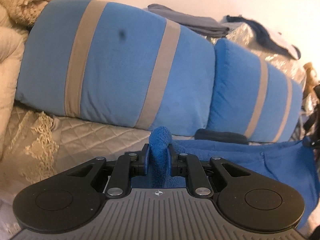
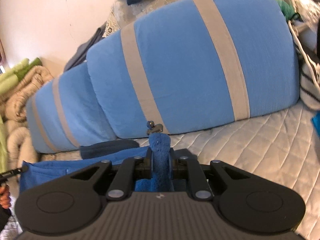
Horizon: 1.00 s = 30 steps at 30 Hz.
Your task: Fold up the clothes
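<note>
Quilted beige bed carrying pillows and clothing

Two blue grey-striped pillows line its far edge; a blue fleece garment lies just before them.

Blue garment; blue, grey-striped cushions

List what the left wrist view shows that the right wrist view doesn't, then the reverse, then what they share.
Left only: a dark spot on a cushion and beige fringe trim.

Right only: a green bundle and a white striped fabric.

Both: two blue cushions with grey bands, the quilted cover, and a blue fleece garment pinched in the left gripper and right gripper.
</note>
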Each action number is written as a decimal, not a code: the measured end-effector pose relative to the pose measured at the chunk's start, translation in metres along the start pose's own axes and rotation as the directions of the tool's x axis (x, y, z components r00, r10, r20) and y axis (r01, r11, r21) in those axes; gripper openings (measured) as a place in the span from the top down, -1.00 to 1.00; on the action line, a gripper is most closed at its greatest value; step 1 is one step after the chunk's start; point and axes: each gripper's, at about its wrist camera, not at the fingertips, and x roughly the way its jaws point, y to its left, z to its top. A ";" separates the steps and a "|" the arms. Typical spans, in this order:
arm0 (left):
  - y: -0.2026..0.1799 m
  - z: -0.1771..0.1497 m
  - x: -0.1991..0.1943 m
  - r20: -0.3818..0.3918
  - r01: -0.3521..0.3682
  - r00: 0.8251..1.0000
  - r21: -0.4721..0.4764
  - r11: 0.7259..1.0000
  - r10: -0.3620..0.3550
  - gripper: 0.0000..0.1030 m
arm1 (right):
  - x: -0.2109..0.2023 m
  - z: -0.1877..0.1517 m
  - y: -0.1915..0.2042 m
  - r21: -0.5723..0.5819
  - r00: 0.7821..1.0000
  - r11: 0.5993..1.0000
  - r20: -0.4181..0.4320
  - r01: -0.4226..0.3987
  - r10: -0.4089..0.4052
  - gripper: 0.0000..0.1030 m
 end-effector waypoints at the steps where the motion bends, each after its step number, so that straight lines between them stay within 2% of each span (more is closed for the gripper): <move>1: -0.001 0.002 0.004 -0.002 -0.013 1.000 0.013 1.000 0.013 0.67 | 0.004 0.002 0.002 -0.015 1.000 1.000 0.000 0.012 -0.012 0.73; 7: -0.002 0.012 0.030 -0.013 -0.056 0.998 0.050 0.997 0.057 0.67 | 0.030 0.015 0.009 -0.085 0.998 0.994 0.003 0.063 -0.063 0.73; 13: -0.002 0.017 0.051 -0.028 -0.062 0.998 0.066 0.996 0.064 0.67 | 0.053 0.020 0.011 -0.124 0.995 0.987 0.006 0.099 -0.099 0.74; 30: -0.004 0.026 0.081 -0.020 -0.113 0.993 0.078 0.990 0.115 0.67 | 0.090 0.029 0.014 -0.182 0.985 0.968 0.031 0.171 -0.168 0.74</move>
